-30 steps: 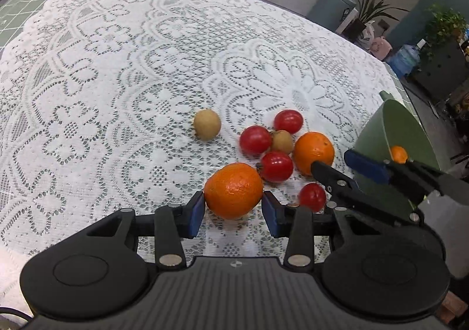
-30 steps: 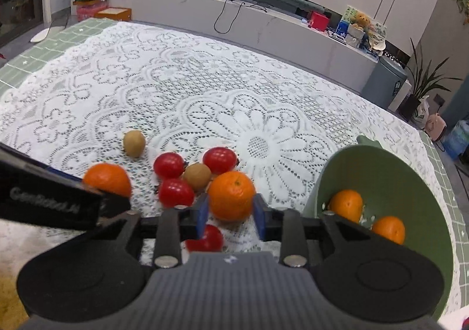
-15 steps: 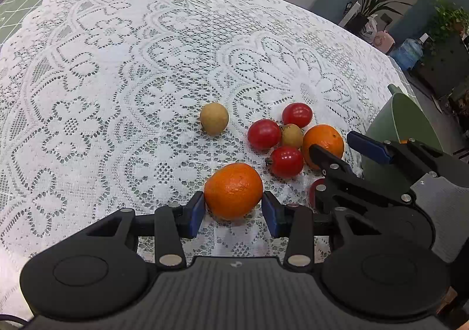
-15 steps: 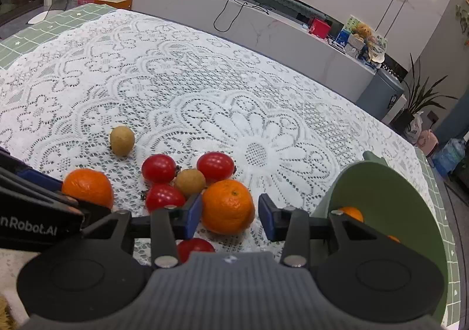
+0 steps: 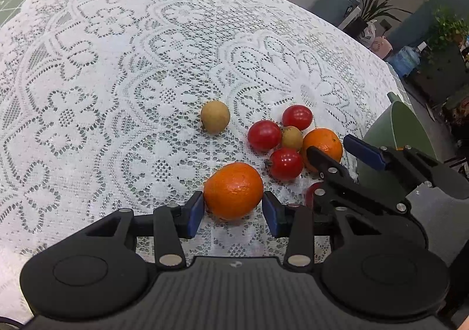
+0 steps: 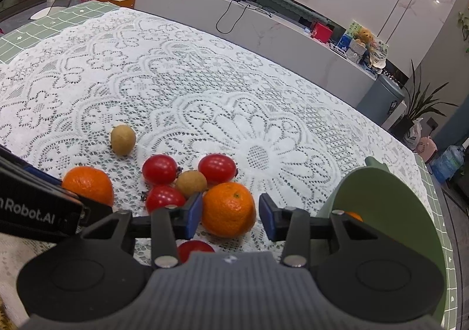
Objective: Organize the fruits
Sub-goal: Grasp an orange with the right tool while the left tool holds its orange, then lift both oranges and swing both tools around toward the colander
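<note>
A: Where is the right-hand orange [image 6: 228, 209] now?

B: On the lace cloth [image 6: 205, 101], just beside the green bowl [image 6: 390, 198]. The right gripper [image 6: 230, 214] has just been closing around it; a small gap is seen, so no clamp yet

A: And the left gripper [image 5: 233, 210]?

B: Parted around the other orange [image 5: 233, 190], unlifted

Left gripper [image 6: 38, 209] body — white lettering "nRobot.AI".
</note>
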`<state>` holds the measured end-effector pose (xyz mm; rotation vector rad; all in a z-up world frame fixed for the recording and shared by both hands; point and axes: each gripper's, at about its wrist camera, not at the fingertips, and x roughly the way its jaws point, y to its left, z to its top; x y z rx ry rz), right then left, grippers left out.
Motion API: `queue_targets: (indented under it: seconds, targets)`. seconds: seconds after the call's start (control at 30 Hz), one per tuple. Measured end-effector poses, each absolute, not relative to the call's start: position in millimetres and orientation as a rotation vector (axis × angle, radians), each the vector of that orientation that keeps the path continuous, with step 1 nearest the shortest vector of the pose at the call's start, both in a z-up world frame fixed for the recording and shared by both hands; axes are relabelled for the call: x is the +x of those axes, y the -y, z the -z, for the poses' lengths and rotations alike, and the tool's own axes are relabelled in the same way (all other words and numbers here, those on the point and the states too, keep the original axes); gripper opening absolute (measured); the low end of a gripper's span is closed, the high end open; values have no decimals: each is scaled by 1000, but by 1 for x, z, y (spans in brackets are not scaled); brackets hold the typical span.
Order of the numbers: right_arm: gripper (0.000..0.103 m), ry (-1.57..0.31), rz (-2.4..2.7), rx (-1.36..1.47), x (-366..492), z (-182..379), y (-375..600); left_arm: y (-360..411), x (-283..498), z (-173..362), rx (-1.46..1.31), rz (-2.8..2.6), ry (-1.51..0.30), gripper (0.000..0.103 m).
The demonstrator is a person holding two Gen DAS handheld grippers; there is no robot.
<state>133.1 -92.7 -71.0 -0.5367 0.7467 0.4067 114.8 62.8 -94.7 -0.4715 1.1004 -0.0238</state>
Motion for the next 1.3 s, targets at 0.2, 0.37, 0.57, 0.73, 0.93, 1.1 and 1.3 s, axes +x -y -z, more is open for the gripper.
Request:
queue_targets:
  seconds: [0.2,0.37,0.57,0.73,0.93,1.1,1.3]
  targets:
    - [32,-738,-411,-536,130,70,93,-62,115,93,-460,17,-1097,48]
    - [32,-720,-404,-509,128,66,98,-58,110,86,-449,-8,-1048,47]
    - [31,-661,-414,-458,121,53,107,-54,104,64,-433,-3,-999,47]
    - [31,-628,-441,-415,112,40,114,-52,97,46,-449,-6,-968,47]
    - [30,-657,-464,-310,108,22,133,-37,95,26,-423,16,-930,47]
    - [30,-708,-443,-196,119,7,161,-19,100,16,-407,56,-917,47]
    - [0,-720,-482,-30,129,-17,205,9,110,11,-393,120,-925,47]
